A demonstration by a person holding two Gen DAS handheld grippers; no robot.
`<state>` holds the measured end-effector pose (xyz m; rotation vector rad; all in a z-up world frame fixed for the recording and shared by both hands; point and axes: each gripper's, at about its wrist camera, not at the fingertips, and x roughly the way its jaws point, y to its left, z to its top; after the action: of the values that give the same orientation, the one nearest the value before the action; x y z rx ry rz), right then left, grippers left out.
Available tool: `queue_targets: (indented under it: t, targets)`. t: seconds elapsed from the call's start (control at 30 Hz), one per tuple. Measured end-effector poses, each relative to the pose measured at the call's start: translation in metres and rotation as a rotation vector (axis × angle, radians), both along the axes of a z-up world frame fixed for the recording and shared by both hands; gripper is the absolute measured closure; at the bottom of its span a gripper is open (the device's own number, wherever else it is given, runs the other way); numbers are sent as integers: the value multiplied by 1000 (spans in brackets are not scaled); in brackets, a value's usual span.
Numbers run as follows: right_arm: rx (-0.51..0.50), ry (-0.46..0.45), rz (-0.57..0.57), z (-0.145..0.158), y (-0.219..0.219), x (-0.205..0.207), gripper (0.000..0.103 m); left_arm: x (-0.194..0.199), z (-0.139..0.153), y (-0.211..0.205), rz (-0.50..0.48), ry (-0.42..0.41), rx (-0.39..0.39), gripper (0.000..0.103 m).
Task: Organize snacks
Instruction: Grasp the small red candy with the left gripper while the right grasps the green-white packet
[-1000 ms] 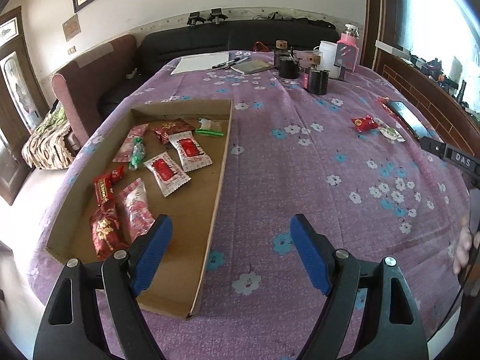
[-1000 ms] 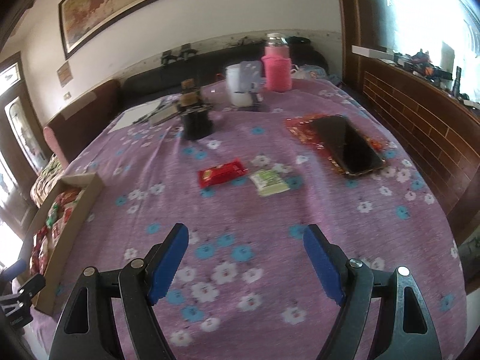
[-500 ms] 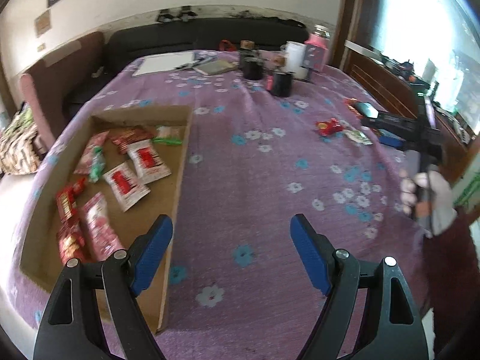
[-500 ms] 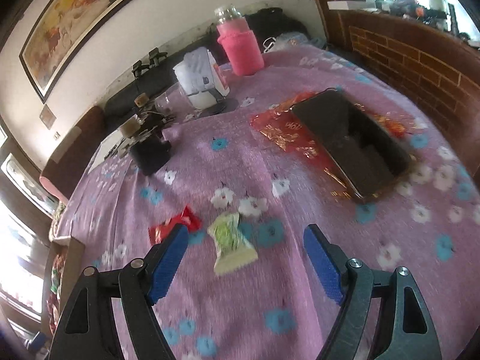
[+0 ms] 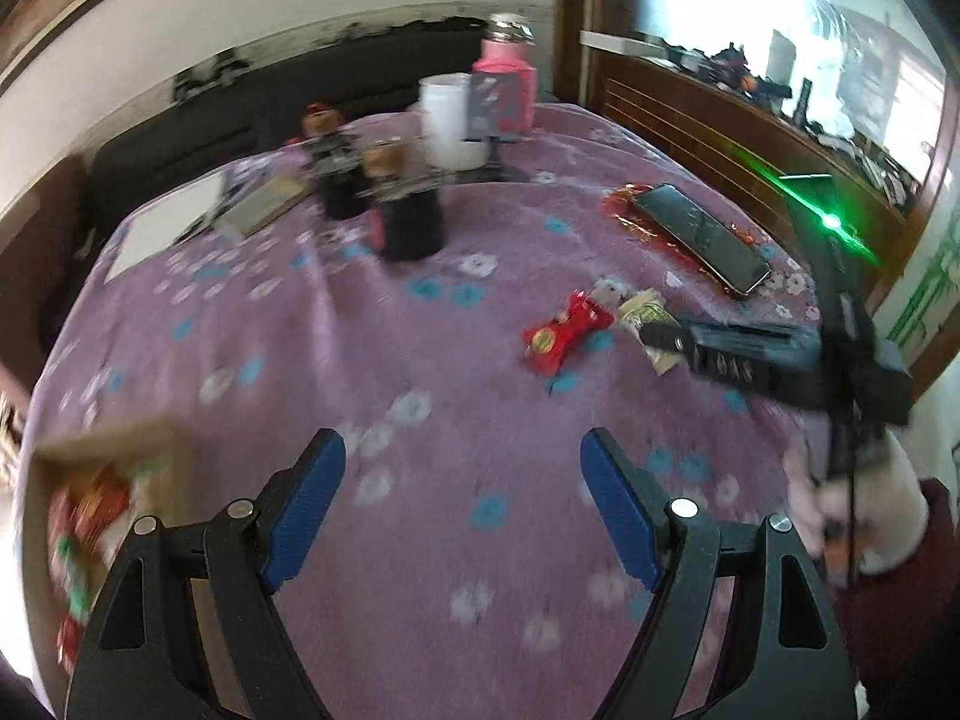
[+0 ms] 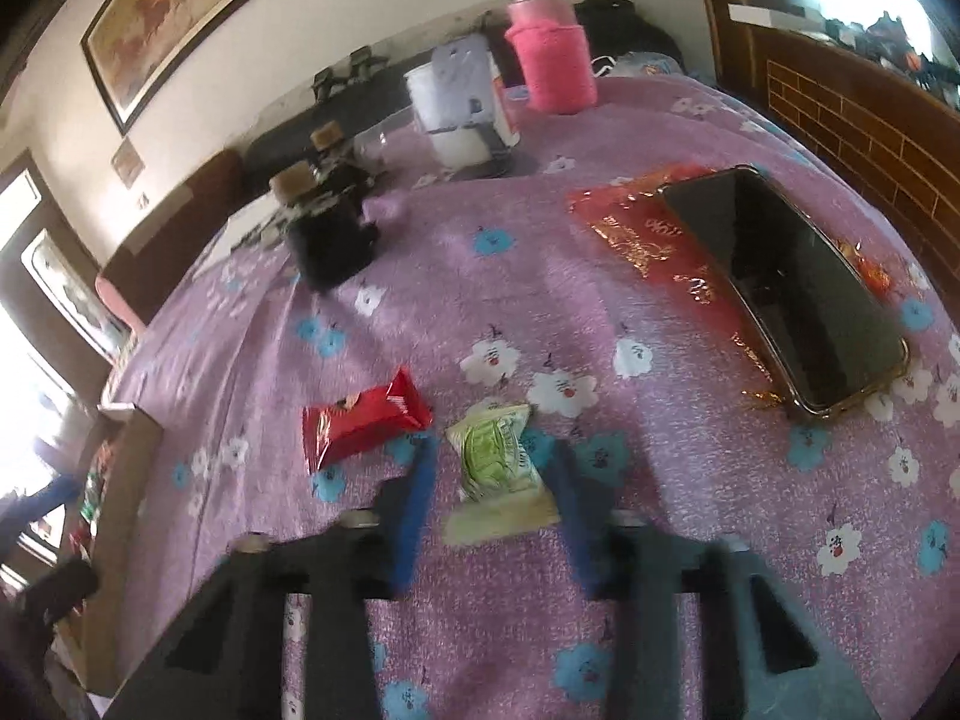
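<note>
On a purple floral tablecloth (image 6: 690,450), the right gripper (image 6: 489,474) straddles a green snack packet (image 6: 495,450), jaws parted either side, not visibly touching it. A red snack packet (image 6: 363,420) lies just left. The left gripper (image 5: 462,495) hovers wide open, empty. Farther right rests a phone (image 6: 786,288); a pink bottle (image 6: 549,54) stands at the far edge.

Purple flowered tablecloth (image 6: 690,468); red snack (image 6: 366,420); green-white snack (image 6: 495,456)

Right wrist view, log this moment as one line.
right tongs: open, straddling green snack packet | red snack packet: beside, untouched | left tongs: open, empty
</note>
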<state>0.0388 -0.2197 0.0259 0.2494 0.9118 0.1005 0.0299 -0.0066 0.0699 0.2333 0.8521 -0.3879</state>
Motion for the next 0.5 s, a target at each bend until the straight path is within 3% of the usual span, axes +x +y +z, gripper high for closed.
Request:
queue_targets:
  t: [0.33, 0.5]
  targets:
    - [24, 9, -58, 5, -18, -9, 83, 47, -23, -64, -175, -26, 65, 22]
    - [47, 23, -90, 4, -28, -9, 83, 63, -44, -84, -245, 4, 77, 22]
